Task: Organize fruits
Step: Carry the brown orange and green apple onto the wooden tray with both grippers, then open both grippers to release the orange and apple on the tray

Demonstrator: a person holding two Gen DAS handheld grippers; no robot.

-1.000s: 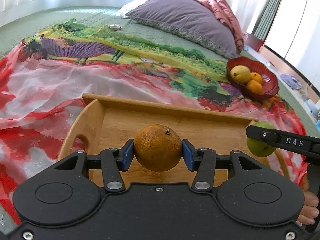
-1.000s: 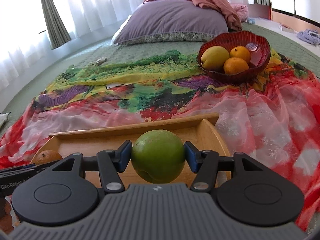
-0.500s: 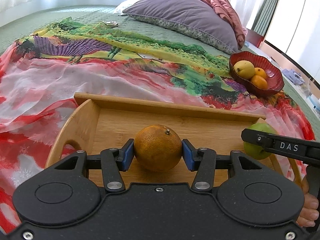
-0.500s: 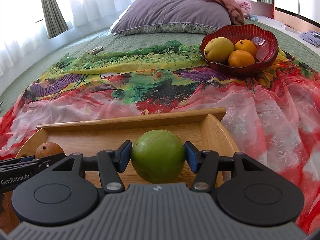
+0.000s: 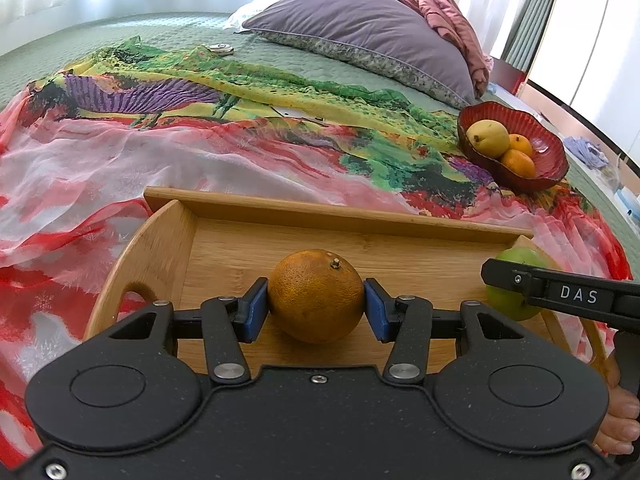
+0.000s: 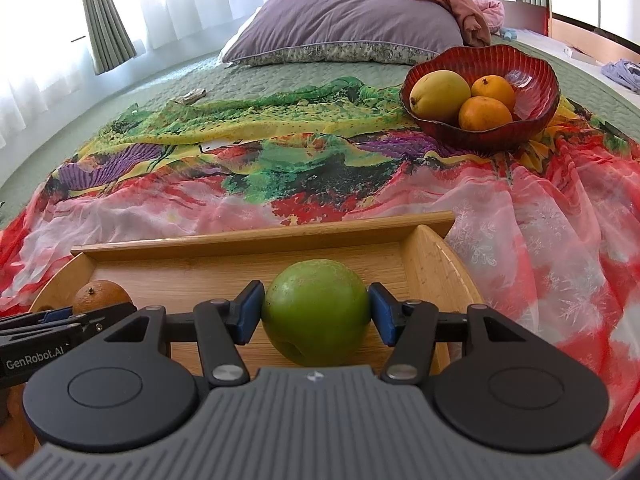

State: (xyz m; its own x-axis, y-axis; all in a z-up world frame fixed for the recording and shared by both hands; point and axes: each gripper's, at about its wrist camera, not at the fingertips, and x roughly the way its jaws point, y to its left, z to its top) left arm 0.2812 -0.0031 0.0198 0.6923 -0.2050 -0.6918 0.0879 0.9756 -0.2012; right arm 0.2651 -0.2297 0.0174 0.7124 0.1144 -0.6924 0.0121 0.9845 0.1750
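My left gripper [image 5: 316,306] is shut on a dull orange [image 5: 316,295], its blue pads pressing both sides, low over the wooden tray [image 5: 336,214]. My right gripper [image 6: 316,314] is shut on a green apple [image 6: 316,310] over the tray's [image 6: 260,236] right end. Each view catches the other gripper's fruit: the apple [image 5: 514,286] at the right in the left wrist view, the orange [image 6: 102,295] at the left in the right wrist view. A red bowl [image 6: 532,120] farther back on the right holds a yellow fruit [image 6: 440,94] and two small oranges [image 6: 484,112].
The tray lies on a colourful scarf [image 5: 160,152] spread over a green bedspread [image 6: 280,72]. A purple pillow [image 5: 368,36] with pink bedding lies at the head of the bed. A small metal object [image 5: 221,49] rests beyond the scarf. Fingers [image 5: 618,428] of a hand show at the lower right.
Both grippers have drifted slightly forward over the tray, each still holding its fruit. The red bowl looks a little nearer in the right wrist view.
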